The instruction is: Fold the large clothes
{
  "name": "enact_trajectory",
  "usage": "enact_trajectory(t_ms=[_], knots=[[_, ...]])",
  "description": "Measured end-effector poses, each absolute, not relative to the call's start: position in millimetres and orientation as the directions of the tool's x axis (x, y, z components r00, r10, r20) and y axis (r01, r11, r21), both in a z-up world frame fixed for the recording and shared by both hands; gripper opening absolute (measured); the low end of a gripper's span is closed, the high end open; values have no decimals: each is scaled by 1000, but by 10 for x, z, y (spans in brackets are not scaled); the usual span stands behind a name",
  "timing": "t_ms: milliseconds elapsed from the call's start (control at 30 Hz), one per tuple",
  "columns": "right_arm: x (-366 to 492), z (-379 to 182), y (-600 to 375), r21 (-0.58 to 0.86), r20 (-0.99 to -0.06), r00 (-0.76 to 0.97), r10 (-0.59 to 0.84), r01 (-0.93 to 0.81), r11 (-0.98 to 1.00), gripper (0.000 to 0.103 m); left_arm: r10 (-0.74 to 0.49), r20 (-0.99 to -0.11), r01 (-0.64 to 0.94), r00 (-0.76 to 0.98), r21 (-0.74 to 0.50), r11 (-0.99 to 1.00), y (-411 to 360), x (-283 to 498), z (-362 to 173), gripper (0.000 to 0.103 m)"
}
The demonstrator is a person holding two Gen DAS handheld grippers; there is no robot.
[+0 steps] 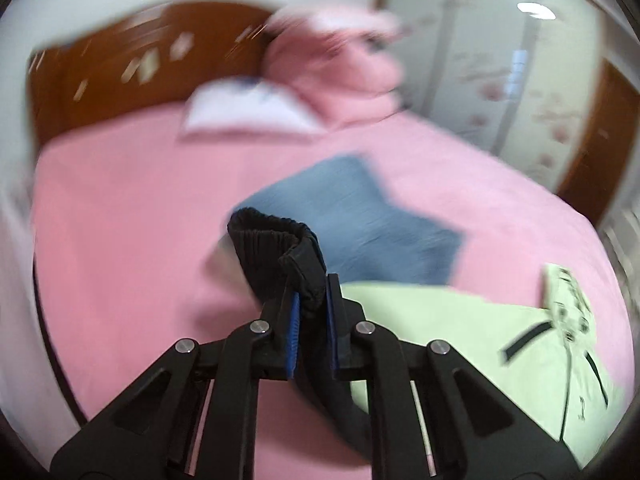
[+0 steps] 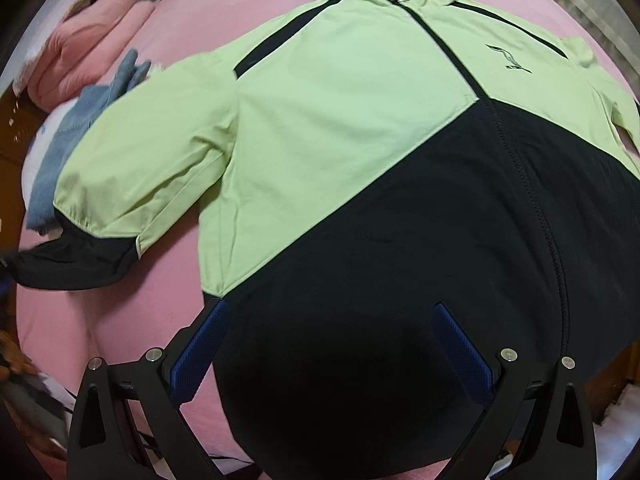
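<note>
Two tongs are in my views: the left tongs [image 1: 312, 304] are clenched on the black cuff [image 1: 276, 248] of the jacket's sleeve, lifted clear of the pink bed [image 1: 120, 220], while the right tongs [image 2: 330, 320] stand spread wide over the black hem, gripping nothing. I see the green-and-black jacket [image 2: 340, 120] lying flat on the bed, zipper side up — hood at the far end. Blue cloth [image 2: 72, 136] lies just beside the sleeve, pink bedding [image 2: 80, 40] beyond it.
</note>
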State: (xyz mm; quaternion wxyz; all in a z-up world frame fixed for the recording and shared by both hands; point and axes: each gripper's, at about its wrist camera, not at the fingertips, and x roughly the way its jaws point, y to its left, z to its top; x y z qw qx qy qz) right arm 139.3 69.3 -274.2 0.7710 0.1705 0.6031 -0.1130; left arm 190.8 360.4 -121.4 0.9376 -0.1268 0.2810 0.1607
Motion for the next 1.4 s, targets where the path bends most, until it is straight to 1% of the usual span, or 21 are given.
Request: enact_trajectory(t_ms=[67, 167, 300, 367, 467, 600, 667, 767, 800, 867, 900, 933, 967, 1000, 1033, 1167, 1233, 1300, 1333, 1400], knots=[[1360, -2708, 535, 145, -962, 269, 38, 390, 909, 102, 172, -525, -291, 833, -152, 945, 3195, 1892, -944, 8], [1331, -2653, 261, 170, -956, 287, 56, 389, 905, 102, 84, -489, -178, 868, -149, 973, 2487, 1905, -668, 8], [1301, -2475, -214, 187, -942, 331, 53, 386, 903, 102, 2, -464, -59, 886, -108, 992, 1487, 1953, -471, 8], [1302, -2383, -535, 187, -935, 351, 43, 388, 903, 102, -36, -477, -17, 878, -106, 994, 1016, 1932, -481, 8], [1290, -2273, -1034, 179, -925, 380, 15, 401, 898, 102, -102, -513, 32, 852, -144, 989, 327, 2011, -642, 7], [1237, -2211, -1702, 129, -907, 415, -63, 417, 900, 102, -127, -565, 90, 816, -93, 992, -489, 2041, -1009, 7], [1209, -2219, -2021, 111, -905, 416, -86, 427, 897, 102, -143, -610, 128, 779, -68, 989, -844, 2100, -1319, 7], [1174, -2296, -2449, 105, -909, 404, -98, 451, 886, 102, -184, -752, 173, 633, -94, 980, -1295, 2293, -1854, 9], [1168, -2335, -2576, 109, -912, 400, -97, 461, 880, 102, -190, -813, 183, 550, -104, 978, -1423, 2347, -2051, 10], [1155, -2411, -2774, 115, -915, 393, -94, 475, 872, 102, -190, -862, 175, 469, -120, 977, -1432, 2367, -2298, 16], [1157, -2449, -2840, 121, -916, 391, -88, 479, 869, 102, -198, -884, 167, 424, -138, 976, -1431, 2382, -2411, 23], [1151, -2490, -2864, 126, -918, 389, -83, 481, 868, 102, -217, -898, 156, 384, -169, 973, -1413, 2390, -2499, 39], [1155, -2524, -2899, 136, -919, 388, -72, 482, 866, 102, -232, -906, 148, 355, -191, 970, -1340, 2400, -2532, 50], [1159, -2550, -2916, 151, -919, 390, -56, 480, 864, 102, -245, -914, 130, 325, -213, 968, -1328, 2375, -2571, 68], [1168, -2569, -2864, 163, -918, 393, -43, 475, 865, 102, -248, -916, 116, 316, -222, 968, -1131, 2414, -2562, 74], [1340, -2606, -2653, 251, -907, 416, 68, 404, 880, 102, -235, -924, 104, 303, -213, 971, -858, 2368, -2447, 74], [1462, -2595, -2499, 303, -895, 426, 134, 359, 883, 99, -181, -932, 99, 313, -158, 983, -675, 2379, -2393, 74], [1595, -2590, -2316, 368, -874, 438, 211, 314, 875, 90, -110, -938, 58, 330, -96, 994, -387, 2370, -2393, 74], [1666, -2593, -2221, 394, -866, 438, 242, 300, 869, 88, -83, -942, 30, 325, -77, 997, -238, 2349, -2395, 74], [1803, -2651, -2017, 449, -851, 432, 298, 304, 840, 79, -32, -956, -44, 290, -46, 998, 84, 2328, -2480, 74]])
